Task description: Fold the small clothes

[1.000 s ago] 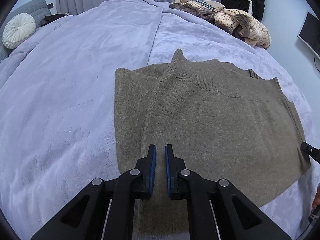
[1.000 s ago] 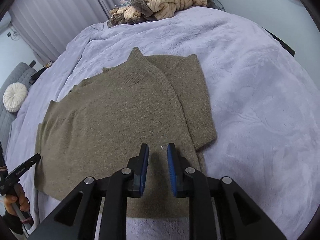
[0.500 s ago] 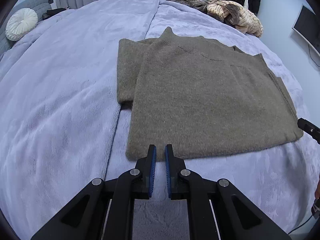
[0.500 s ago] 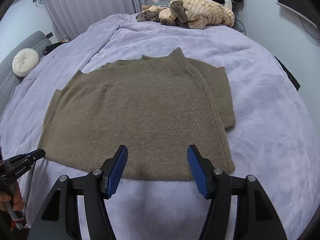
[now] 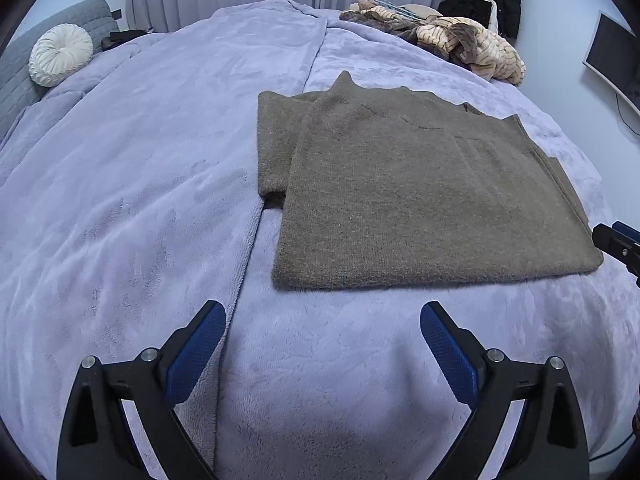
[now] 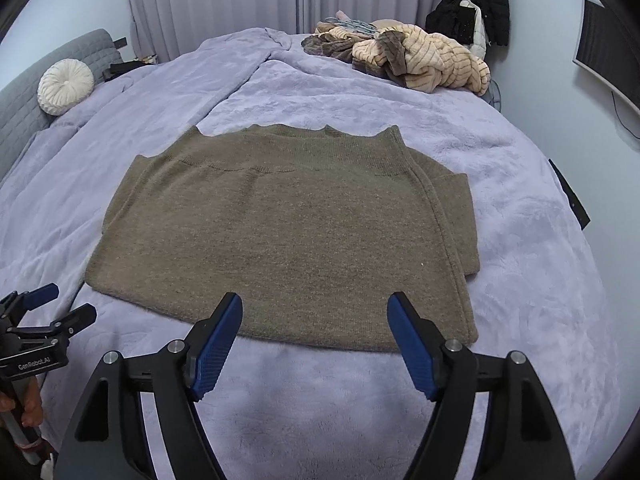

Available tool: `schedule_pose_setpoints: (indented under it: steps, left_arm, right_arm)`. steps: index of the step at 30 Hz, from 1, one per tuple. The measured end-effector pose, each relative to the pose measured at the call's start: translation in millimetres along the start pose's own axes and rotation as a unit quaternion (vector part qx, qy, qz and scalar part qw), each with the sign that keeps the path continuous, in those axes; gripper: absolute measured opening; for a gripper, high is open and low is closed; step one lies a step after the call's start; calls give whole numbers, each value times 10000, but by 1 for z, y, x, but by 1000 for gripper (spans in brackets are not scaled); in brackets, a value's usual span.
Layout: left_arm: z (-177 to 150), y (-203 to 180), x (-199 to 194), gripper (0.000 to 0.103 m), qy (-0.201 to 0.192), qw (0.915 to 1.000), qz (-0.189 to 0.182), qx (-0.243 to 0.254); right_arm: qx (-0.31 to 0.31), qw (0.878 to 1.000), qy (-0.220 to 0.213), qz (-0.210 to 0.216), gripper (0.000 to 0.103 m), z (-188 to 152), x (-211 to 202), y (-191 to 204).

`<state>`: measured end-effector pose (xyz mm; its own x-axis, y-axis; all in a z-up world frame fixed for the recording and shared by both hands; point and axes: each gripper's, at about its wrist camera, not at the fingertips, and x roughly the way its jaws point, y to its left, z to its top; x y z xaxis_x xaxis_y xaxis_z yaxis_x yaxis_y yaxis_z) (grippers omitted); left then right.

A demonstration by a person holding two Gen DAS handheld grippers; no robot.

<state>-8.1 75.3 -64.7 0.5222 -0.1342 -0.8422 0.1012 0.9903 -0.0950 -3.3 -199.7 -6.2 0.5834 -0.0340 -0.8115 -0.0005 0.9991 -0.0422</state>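
An olive-brown knit sweater [image 5: 420,188] lies flat and partly folded on the lavender blanket [image 5: 140,200], one sleeve tucked under at its side. It also shows in the right wrist view [image 6: 288,232]. My left gripper [image 5: 323,322] is open and empty, hovering just short of the sweater's near hem. My right gripper [image 6: 315,312] is open and empty, its fingertips over the near hem. The left gripper shows at the left edge of the right wrist view [image 6: 52,304].
A pile of beige striped and brown clothes [image 6: 408,56] lies at the far end of the bed. A round white cushion [image 5: 60,60] rests on a grey sofa at the left. A dark jacket [image 6: 468,8] hangs by the wall; a monitor [image 5: 612,60] is at the right.
Both grippers drew back from the sweater toward the near edge of the bed. The right jaws opened first, then the left jaws opened. The sweater lies released on the blanket.
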Motion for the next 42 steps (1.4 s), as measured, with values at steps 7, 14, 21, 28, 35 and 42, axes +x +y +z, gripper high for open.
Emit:
schedule_pose_setpoints:
  steps: [7,14,21,28,35,42]
  left_arm:
    - [-3,10,-5,102,-102,9998,66,-127]
    - [-4,22,-7,102,-139,9997,55,-192]
    - [-3,42,7,102,120,9981,-188,-566]
    - [-3,54,10,102,171,9961,-413,-763]
    - [7,62,19,102,189,9937,-521,-969]
    - [16,71,24,102,175,9918,-559,-1137]
  right_arm:
    - [-236,9994,-58,-239,82,-1,-10,21]
    - [-529,9956,-214,-740,100,-1,-12,40]
    - [429,9946,393,855,103,-8,7,29]
    - [2298,9368,1075,2409,103,-41,54,1]
    - [3409,8549,1140,3741,102,-56,92,17]
    - [3608,8189,1024,4344,100,-39,122,56]
